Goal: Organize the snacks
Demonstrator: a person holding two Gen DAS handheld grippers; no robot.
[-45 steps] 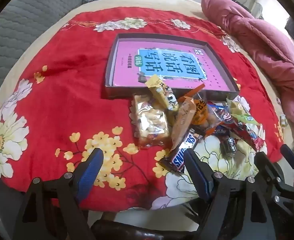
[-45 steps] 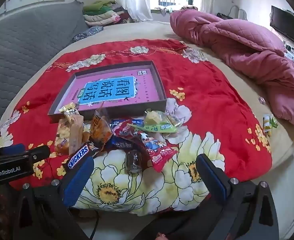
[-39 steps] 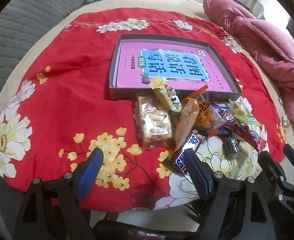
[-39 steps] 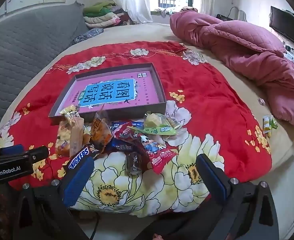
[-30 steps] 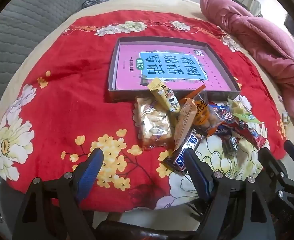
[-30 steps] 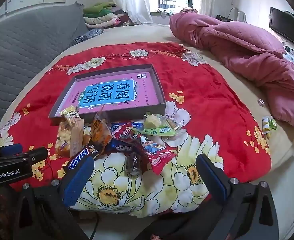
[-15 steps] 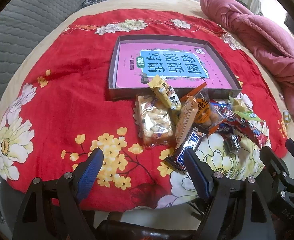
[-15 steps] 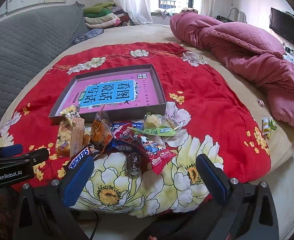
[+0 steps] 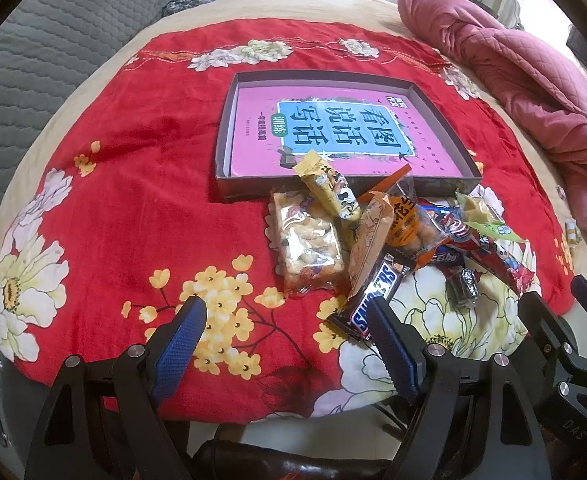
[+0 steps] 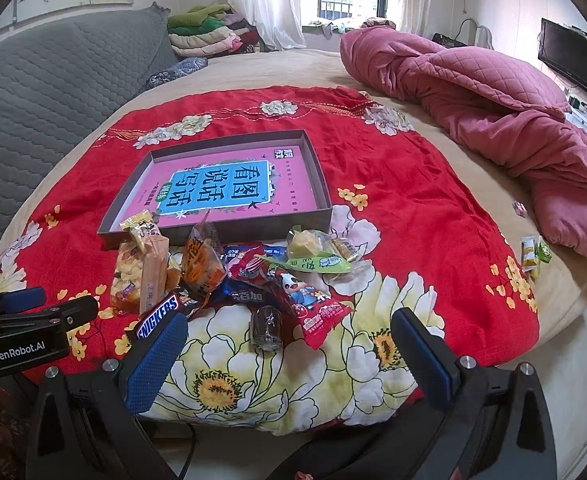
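Left claw [image 9: 287, 344]: we hold it low at the near edge of the bed, fingers spread wide, nothing between them. The Snickers bar [image 9: 367, 300] lies just ahead of its right finger.

Right claw [image 10: 289, 354]: also spread wide and empty, hovering at the bed's edge, facing the pile. We judge both are parked here to survey before a first pick.

Snack pile [image 10: 233, 268]: heaped on the red floral blanket [image 9: 141, 160], just in front of the box's near wall; several wrappers overlap.

Pile contents: clear bag of puffed pieces [image 9: 307, 242]; yellow packet [image 9: 327, 190], its tip leaning on the box wall; orange pouch [image 10: 201, 258]; red cartoon sachet [image 10: 313, 306]; green-labelled pack [image 10: 313, 258]; small dark wrapped sweet [image 10: 267, 326] lying loose nearest the right claw.

Box [image 9: 223, 148]: shallow, dark-walled, open-topped, well within reach behind the pile. We take it as the destination, hence the snacks staged against it.

Box contents: only a pink book [image 10: 229, 184] with a blue title panel, lying flat as a floor. No snack inside yet.

Strays: two small packets [image 10: 533, 252] at the far right of the bed, near the pink quilt [image 10: 513, 112]; too small to say what they are, possibly sweets.

Progress: sorting not begun, by our reading.
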